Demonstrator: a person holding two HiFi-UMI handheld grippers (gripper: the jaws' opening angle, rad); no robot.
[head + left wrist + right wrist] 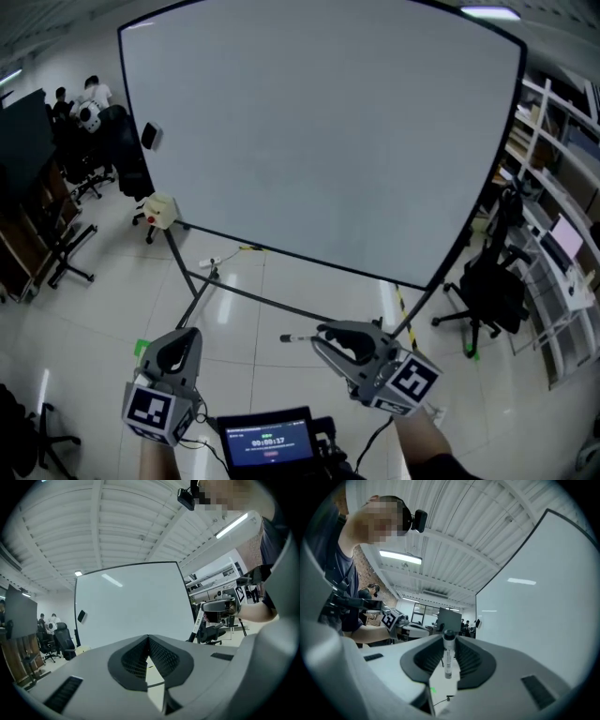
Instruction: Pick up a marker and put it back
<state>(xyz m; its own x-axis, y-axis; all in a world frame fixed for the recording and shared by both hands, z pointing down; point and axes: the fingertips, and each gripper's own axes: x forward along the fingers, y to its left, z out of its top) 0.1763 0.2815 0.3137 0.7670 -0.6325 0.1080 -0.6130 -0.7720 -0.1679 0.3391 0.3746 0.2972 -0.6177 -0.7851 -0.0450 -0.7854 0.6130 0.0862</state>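
Observation:
A white marker with a black cap (pixel 298 337) sticks out to the left from my right gripper (pixel 323 339), which is shut on it. In the right gripper view the marker (pixel 448 656) stands upright between the ribbed pads. The left gripper view also shows the marker (pixel 198 620) in the right gripper (pixel 220 606). My left gripper (pixel 187 336) is at the lower left with its jaws meeting at the tips and nothing between them (pixel 148 639). Both grippers point level toward a large blank whiteboard (pixel 319 131) on a stand.
A black eraser (pixel 150 136) clings to the whiteboard's left side. The stand's legs (pixel 202 286) spread over the tiled floor. Office chairs (pixel 487 281) and shelves (pixel 553 187) are at the right, people and chairs (pixel 89 112) at the far left. A small screen (pixel 272 441) sits below.

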